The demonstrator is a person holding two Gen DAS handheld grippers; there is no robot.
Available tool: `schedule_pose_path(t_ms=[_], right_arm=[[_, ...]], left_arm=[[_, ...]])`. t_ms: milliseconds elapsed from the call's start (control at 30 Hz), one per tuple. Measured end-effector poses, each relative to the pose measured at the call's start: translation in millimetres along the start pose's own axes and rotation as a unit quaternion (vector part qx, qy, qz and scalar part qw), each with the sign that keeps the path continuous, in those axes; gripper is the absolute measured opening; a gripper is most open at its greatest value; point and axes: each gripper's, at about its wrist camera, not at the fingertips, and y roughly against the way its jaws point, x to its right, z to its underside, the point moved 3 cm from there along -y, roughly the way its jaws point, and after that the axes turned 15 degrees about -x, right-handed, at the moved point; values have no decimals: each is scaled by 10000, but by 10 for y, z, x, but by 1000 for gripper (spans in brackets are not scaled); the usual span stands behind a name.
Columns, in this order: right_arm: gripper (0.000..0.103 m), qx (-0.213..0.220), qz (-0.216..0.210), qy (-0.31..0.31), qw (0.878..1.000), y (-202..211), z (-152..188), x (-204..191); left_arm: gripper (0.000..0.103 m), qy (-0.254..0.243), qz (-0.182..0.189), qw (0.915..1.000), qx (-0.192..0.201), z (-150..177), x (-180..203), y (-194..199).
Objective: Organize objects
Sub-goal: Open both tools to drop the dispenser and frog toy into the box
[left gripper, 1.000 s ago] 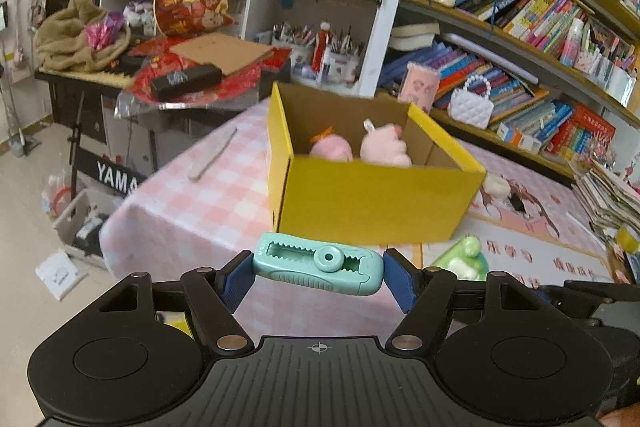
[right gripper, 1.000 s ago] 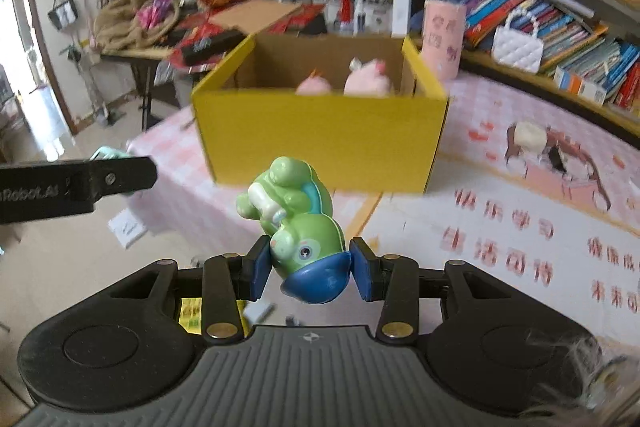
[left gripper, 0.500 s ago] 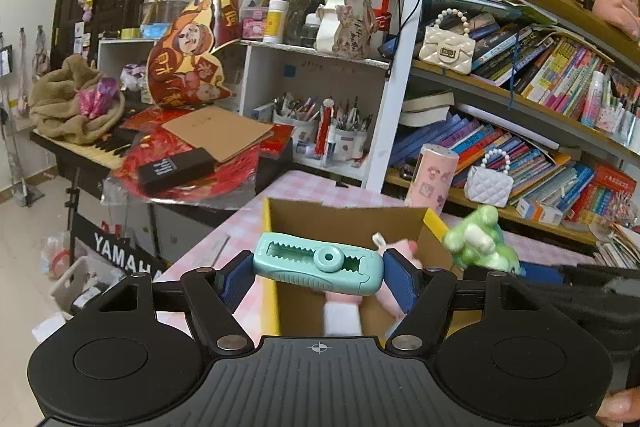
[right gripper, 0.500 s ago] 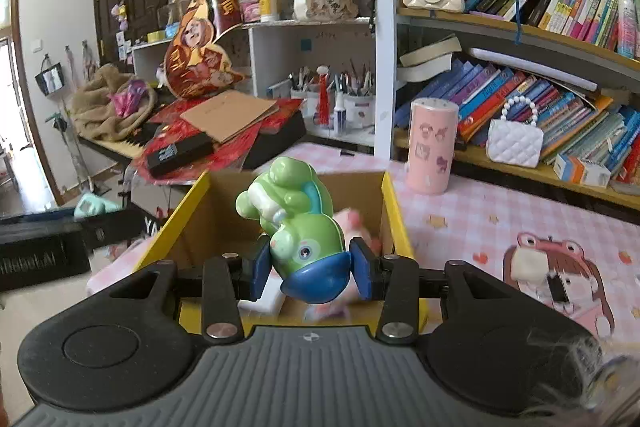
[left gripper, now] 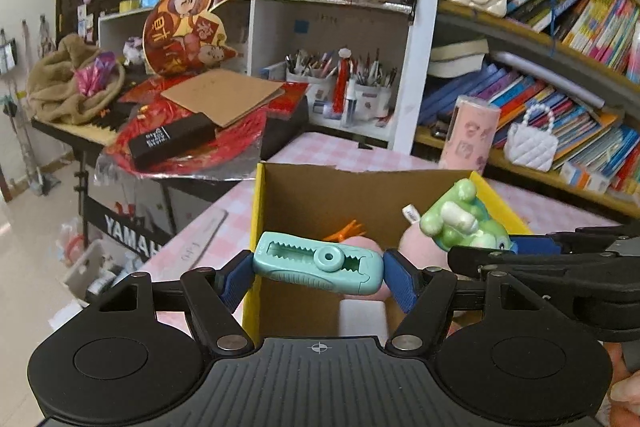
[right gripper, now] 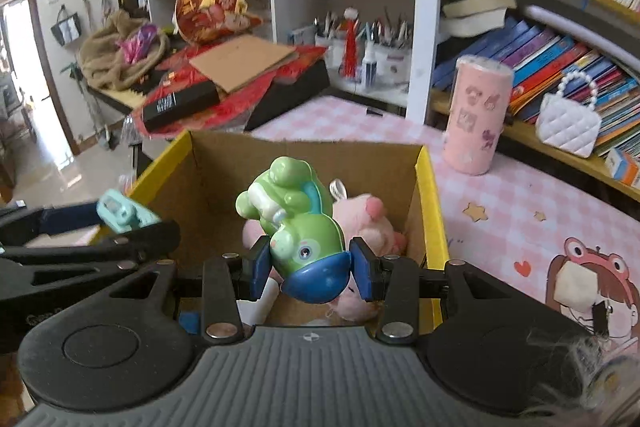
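My left gripper [left gripper: 319, 269] is shut on a teal toothed clip [left gripper: 319, 263], held crosswise over the left part of the open yellow cardboard box [left gripper: 258, 211]. My right gripper [right gripper: 307, 269] is shut on a green and blue toy frog [right gripper: 298, 227], held above the same box [right gripper: 430, 203]. In the left wrist view the frog [left gripper: 464, 221] and the right gripper's arm come in from the right. Pink plush toys [right gripper: 366, 223] lie inside the box, with an orange piece [left gripper: 346, 229] beside them.
The box stands on a pink checked tablecloth [right gripper: 500, 195]. A pink cylinder tin [right gripper: 478, 115] stands behind it to the right, before bookshelves [left gripper: 560, 39] with small handbags. A keyboard stand piled with red wrappers, cardboard and a black box [left gripper: 172, 139] borders the table's left.
Both grippers have travelled forward from in front of the box to above its open top, each still gripping its toy. The box's inside and the plush toys now show from above.
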Motion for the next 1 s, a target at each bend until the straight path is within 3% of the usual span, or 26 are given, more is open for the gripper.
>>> schedule_pose_path(t_ms=[200,400,633,700,800,1000], right_arm=[[40,-433,-29,181,9989,-269,37,28],[40,-805,-41,376,9960,-449,135,23],[42,-769,-8,459,9960,-433,162,7],[43,-709,-25,391,9967,-395,164,10],[49,-445,-58,262,9987,-253,156,18],[50,17,50,115,9999,113,139,8]], left_arm=[[70,-166,-201,9997,27,-60,64,-85],[70,-202,-143,9997,-44,-79,108,-146],[71,-194,-5,9994,-298,13,167,-238],[83,-195,40,9994,-300,8,170,-215],[86,-141,78,9999,-32,-8,153,-80],[86,-94,217,9994,238,-46,112,194]])
